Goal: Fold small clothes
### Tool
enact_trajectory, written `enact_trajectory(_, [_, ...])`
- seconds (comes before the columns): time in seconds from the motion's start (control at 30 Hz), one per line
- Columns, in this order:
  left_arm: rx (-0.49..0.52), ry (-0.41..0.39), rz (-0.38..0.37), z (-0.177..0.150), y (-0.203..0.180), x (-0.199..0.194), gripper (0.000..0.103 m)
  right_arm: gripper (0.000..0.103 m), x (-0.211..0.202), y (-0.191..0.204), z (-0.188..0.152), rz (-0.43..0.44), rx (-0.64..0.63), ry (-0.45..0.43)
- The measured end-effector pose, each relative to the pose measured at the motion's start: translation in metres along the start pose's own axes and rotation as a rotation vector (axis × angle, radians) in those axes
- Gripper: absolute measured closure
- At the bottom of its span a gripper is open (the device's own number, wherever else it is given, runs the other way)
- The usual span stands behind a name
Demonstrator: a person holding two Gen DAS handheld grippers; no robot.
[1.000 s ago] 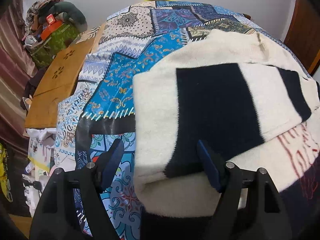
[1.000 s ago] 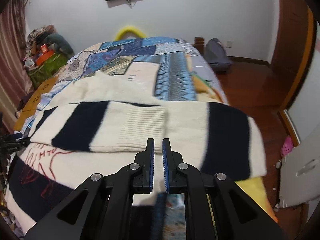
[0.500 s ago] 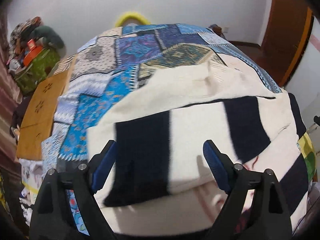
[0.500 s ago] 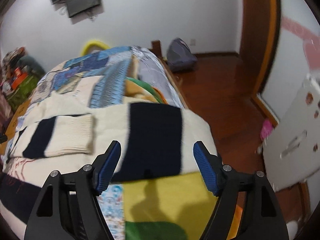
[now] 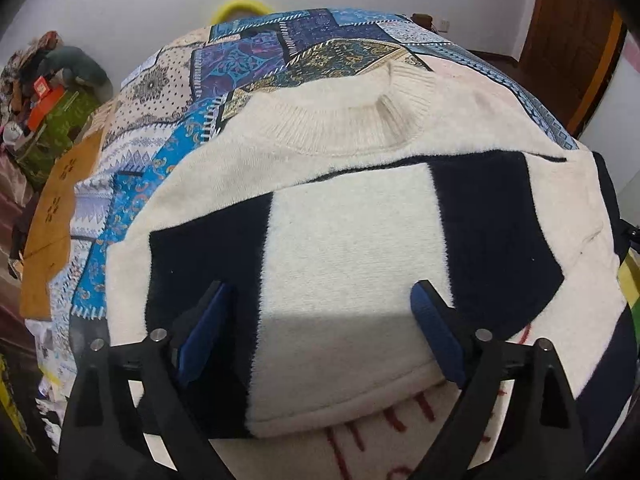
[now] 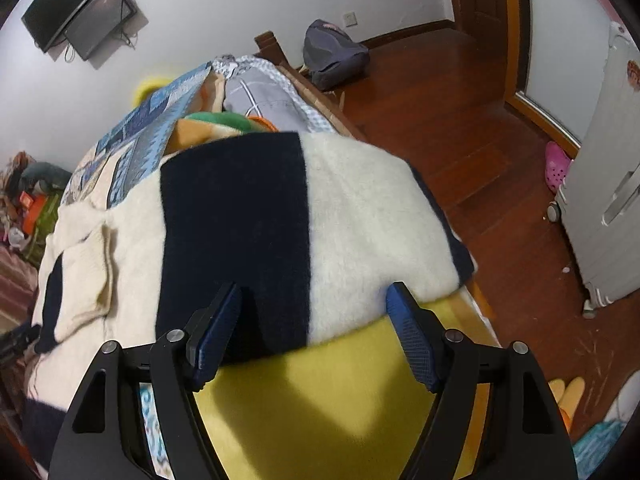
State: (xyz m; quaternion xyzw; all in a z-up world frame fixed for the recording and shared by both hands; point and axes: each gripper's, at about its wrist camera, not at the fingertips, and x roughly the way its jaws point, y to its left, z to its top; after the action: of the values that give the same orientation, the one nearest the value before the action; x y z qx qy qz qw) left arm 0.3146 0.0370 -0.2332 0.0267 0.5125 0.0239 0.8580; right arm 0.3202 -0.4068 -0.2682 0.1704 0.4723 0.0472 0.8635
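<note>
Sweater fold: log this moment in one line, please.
sweater: sleeves folded across front, on bed | left gripper: open, above it | right gripper: open, over sleeve edge

Left gripper (image 5: 320, 336) is hovering with fingers (image 5: 202, 336) spread wide over the striped sweater (image 5: 352, 240), which is lying on the bed (image 5: 256, 52).

Left tool (image 5: 320, 330) and right tool (image 6: 312, 332) both gape wide, gripping nothing.
</note>
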Motion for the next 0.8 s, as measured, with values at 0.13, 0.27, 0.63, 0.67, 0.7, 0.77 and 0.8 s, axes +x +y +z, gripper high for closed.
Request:
enact_trajectory(0.13, [-0.018, -0.003, -0.010, -0.001, 0.003, 0.001, 0.008, 0.081, -0.001, 0.004, 0.005, 0.011, 0.002, -0.034])
enact_trajectory(0.27, [-0.004, -0.012, 0.004, -0.001, -0.001, -0.001, 0.008, 0.098, -0.009, 0.013, 0.012, -0.015, -0.054, -0.054])
enact_trajectory(0.63, [-0.005, -0.023, -0.001, -0.006, 0.001, -0.005, 0.008, 0.103, -0.083, 0.071, 0.045, 0.103, -0.163, -0.237])
enact_trajectory(0.67, [-0.007, -0.024, -0.003, -0.007, 0.001, -0.006, 0.008, 0.103, -0.081, 0.074, 0.046, 0.113, -0.151, -0.228])
enact_trajectory(0.7, [-0.009, -0.026, -0.005, -0.008, 0.002, -0.007, 0.008, 0.103, -0.078, 0.073, 0.048, 0.114, -0.136, -0.217])
enact_trajectory(0.77, [-0.009, -0.028, -0.011, -0.010, 0.003, -0.008, 0.008, 0.097, -0.070, 0.069, 0.041, 0.097, -0.104, -0.189])
enact_trajectory(0.8, [-0.009, -0.030, -0.014, -0.010, 0.003, -0.008, 0.008, 0.093, -0.066, 0.066, 0.035, 0.095, -0.093, -0.169])
